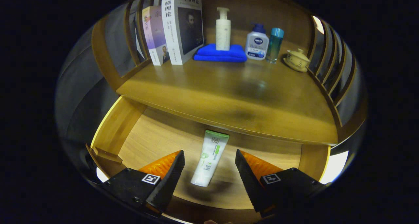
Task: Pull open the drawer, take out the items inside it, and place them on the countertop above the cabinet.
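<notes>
The claw (209, 166) hangs wide open, empty, straddling a tube (210, 158) in the open drawer (154, 135); books (173, 29) and bottles (223, 29) line the tabletop's (229, 89) back edge.

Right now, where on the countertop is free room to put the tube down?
The front half of the countertop is bare, from its front edge back to the books, blue towel and bottles. The back row is crowded. The open gripper straddles the tube.

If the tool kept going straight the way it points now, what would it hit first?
Most likely the tube. It lies in the open drawer, in line with the gap of the open tool. Depth is hard to judge, so the tool may be above it and reach the drawer floor instead.
</notes>
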